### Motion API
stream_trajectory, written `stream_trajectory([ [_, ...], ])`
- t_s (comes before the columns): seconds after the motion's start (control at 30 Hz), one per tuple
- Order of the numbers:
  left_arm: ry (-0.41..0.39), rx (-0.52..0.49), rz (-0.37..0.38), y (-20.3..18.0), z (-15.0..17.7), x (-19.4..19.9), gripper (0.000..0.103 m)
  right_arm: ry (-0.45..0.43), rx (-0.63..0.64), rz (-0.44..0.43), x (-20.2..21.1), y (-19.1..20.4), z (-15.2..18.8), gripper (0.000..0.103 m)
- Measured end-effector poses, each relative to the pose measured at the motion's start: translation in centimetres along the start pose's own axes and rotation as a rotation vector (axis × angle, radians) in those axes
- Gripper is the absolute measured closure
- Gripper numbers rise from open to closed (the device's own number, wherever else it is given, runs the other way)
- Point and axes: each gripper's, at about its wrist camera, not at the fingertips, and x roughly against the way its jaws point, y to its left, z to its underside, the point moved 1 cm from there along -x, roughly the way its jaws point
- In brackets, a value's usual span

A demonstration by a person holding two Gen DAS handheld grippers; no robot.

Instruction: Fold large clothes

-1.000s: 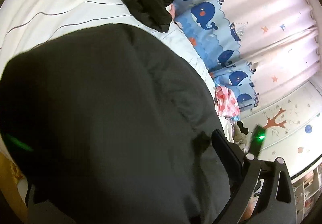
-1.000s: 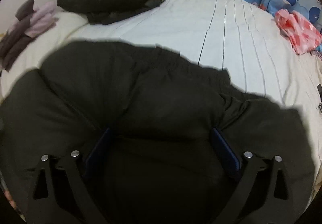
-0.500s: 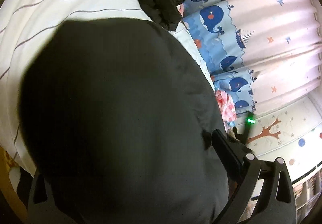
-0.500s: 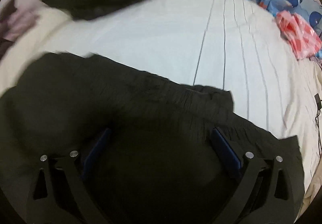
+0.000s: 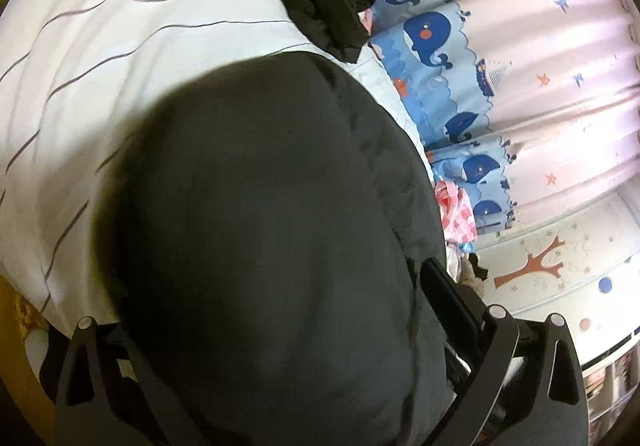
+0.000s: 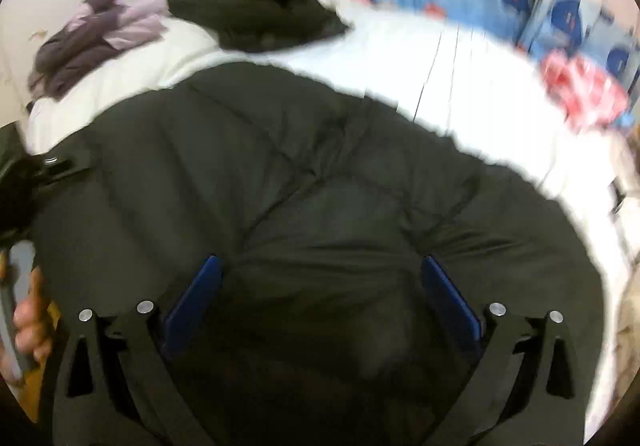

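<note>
A whale-print curtain [image 5: 432,33] hangs beside the striped white bedsheet [image 5: 120,57]. A red-and-white cloth [image 6: 580,89] (blurred, perhaps checked) lies at the bed's edge; purple clothes [image 6: 92,41] are heaped near the corner.

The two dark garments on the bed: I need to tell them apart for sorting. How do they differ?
The quilted jacket lies spread wide, puffy and stitched, between the right gripper fingers; the dark bundle is smaller, crumpled, far from it. Both rest on the striped white bedding.
</note>
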Motion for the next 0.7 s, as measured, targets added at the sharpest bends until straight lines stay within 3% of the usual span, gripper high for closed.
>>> stream_trajectory([
  [0.07, 0.0, 0.039, 0.005, 0.5, -0.2, -0.3, 0.008, 0.105, 0.044, -0.001, -2.1, 0.9, 1.8, 0.006],
  [0.17, 0.021, 0.057, 0.013, 0.6, 0.1, -0.3, 0.008, 0.11, 0.056, -0.002, -2.3, 1.0, 2.1, 0.006],
  [0.23, 0.021, 0.051, 0.017, 0.5, 0.1, 0.2, 0.008, 0.037, 0.014, -0.024, -0.4, 0.7, 1.2, 0.006],
  [0.3, 0.023, 0.048, 0.011, 0.7, 0.1, 0.2, 0.008, -0.009, 0.026, 0.008, 0.4, 0.8, 0.3, 0.006],
  [0.37, 0.029, 0.078, 0.018, 1.1, 0.0, 0.1, 0.008, -0.012, 0.031, 0.026, 0.0, 0.6, -0.8, 0.006],
  [0.47, 0.023, 0.102, 0.029, 1.3, 0.2, 0.3, 0.008, 0.128, 0.052, 0.024, -4.0, 0.7, -0.4, 0.006],
  [0.5, 0.025, 0.099, 0.028, 1.1, 0.0, -0.1, 0.008, 0.131, 0.061, 0.015, -4.5, 0.8, -0.1, 0.006],
  [0.63, 0.033, 0.067, 0.016, 0.7, -0.7, -0.4, 0.008, -0.017, -0.003, 0.019, -1.6, -1.0, -2.7, 0.006],
  [0.7, 0.034, 0.075, 0.014, 0.8, -0.7, -0.4, 0.008, -0.042, -0.023, 0.058, -1.8, -2.3, -5.3, 0.006],
])
